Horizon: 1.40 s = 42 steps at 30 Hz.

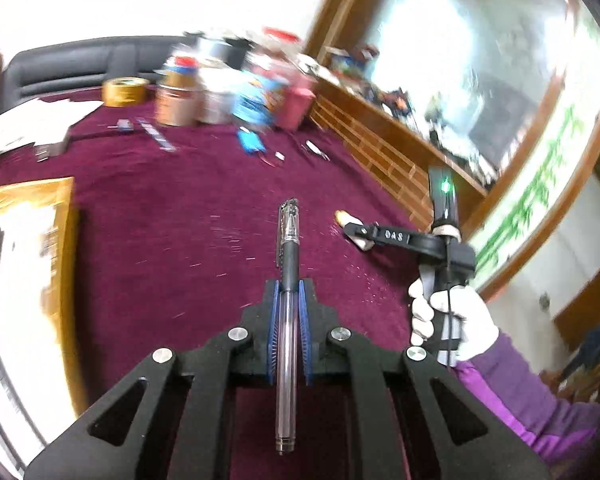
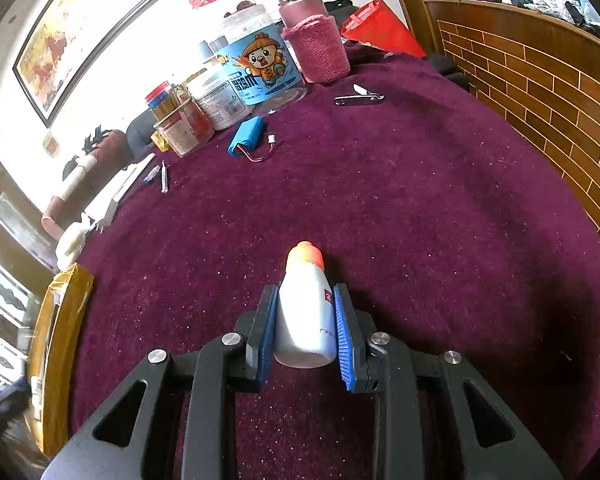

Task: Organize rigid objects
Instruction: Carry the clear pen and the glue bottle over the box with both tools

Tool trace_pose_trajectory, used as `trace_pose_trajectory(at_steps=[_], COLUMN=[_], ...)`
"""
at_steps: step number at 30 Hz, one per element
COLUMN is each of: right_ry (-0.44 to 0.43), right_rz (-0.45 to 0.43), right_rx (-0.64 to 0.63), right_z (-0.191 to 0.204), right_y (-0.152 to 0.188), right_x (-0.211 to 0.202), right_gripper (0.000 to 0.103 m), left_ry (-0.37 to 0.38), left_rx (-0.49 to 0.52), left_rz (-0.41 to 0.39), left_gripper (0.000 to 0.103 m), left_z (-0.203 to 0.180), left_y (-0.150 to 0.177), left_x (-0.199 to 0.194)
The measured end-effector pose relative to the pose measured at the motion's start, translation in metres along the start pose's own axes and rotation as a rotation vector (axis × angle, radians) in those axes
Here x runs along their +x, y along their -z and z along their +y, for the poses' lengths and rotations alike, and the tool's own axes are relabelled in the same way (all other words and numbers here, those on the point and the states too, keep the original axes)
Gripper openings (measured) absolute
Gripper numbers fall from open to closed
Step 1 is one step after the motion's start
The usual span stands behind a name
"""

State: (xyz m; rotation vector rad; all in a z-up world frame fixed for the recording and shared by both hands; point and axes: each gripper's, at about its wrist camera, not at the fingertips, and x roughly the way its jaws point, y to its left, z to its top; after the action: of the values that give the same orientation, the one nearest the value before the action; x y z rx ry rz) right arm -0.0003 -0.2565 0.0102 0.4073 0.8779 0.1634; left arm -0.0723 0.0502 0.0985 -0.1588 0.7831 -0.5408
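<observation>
My left gripper (image 1: 287,286) is shut on a clear pen (image 1: 287,276) with a black grip, which points forward above the maroon tablecloth (image 1: 180,208). My right gripper (image 2: 306,294) is shut on a small white bottle (image 2: 306,308) with an orange cap, held just above the cloth. The right gripper also shows in the left wrist view (image 1: 354,226), to the right of the pen, held by a white-gloved hand (image 1: 452,320). The bottle's orange cap peeks out there.
A cardboard box (image 1: 24,264) stands at the left edge. At the back are jars and tubs (image 2: 256,68), a pink-sleeved flask (image 2: 314,32), a blue battery pack (image 2: 248,134), nail clippers (image 2: 358,98), small pens (image 2: 158,176) and a tape roll (image 1: 124,90). A brick-patterned wooden wall (image 2: 540,92) stands at right.
</observation>
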Motion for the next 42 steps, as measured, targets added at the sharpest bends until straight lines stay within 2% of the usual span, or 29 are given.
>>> trace_pose_trajectory(at_steps=[4,9,11,14,21,25,27,30,32,35,39,42], right_ry=[0.035,0.115,0.065,-0.010,-0.235,-0.349,-0.375,-0.365,-0.353,-0.300,-0.241,-0.230], right_rz=[-0.001,0.047,0.055,0.054,0.134,0.220,0.253,0.280,0.298,0.295,0.284,0.303], right_rx=[-0.022,-0.084,-0.079,-0.131,-0.336,-0.399,-0.426,-0.478,-0.496,-0.544,-0.580,-0.569], right_z=[0.005,0.025,0.038,0.080,0.213,0.270,0.291,0.320,0.330,0.343,0.355,0.356], right_y=[0.001,0.000,0.003,0.010,0.050,0.080,0.095,0.114,0.120,0.131,0.141,0.141], right_x=[0.000,0.000,-0.009,-0.027,-0.036,-0.024,-0.018,-0.004,0.005,0.015,0.020,0.027], right_gripper=[0.024,0.024,0.024,0.024,0.024,0.024,0.024,0.024,0.024,0.024,0.024,0.024], left_ry=[-0.013,-0.110,-0.161,-0.206,-0.267,-0.291,-0.315,-0.318,-0.263,-0.220,-0.214,-0.210], left_rx=[-0.106,-0.241,-0.293,-0.355,-0.473,-0.503,-0.502,-0.507,-0.510,-0.507,-0.500,-0.500], left_rz=[-0.067,-0.120,-0.143,-0.150,-0.123,-0.099,-0.100,-0.091,-0.084,-0.074,-0.072,-0.072], left_gripper=[0.007,0.007,0.007,0.007,0.007,0.008,0.008,0.008,0.008,0.008,0.010,0.013], left_z=[0.040,0.099,0.124,0.149,0.185,0.194,0.194,0.195,0.193,0.191,0.191,0.191], left_y=[0.018,0.049,0.065,0.084,0.115,0.124,0.123,0.124,0.122,0.119,0.117,0.116], left_x=[-0.054,-0.110,-0.131,-0.145,-0.140,-0.139,-0.141,-0.139,-0.134,-0.128,-0.123,-0.123])
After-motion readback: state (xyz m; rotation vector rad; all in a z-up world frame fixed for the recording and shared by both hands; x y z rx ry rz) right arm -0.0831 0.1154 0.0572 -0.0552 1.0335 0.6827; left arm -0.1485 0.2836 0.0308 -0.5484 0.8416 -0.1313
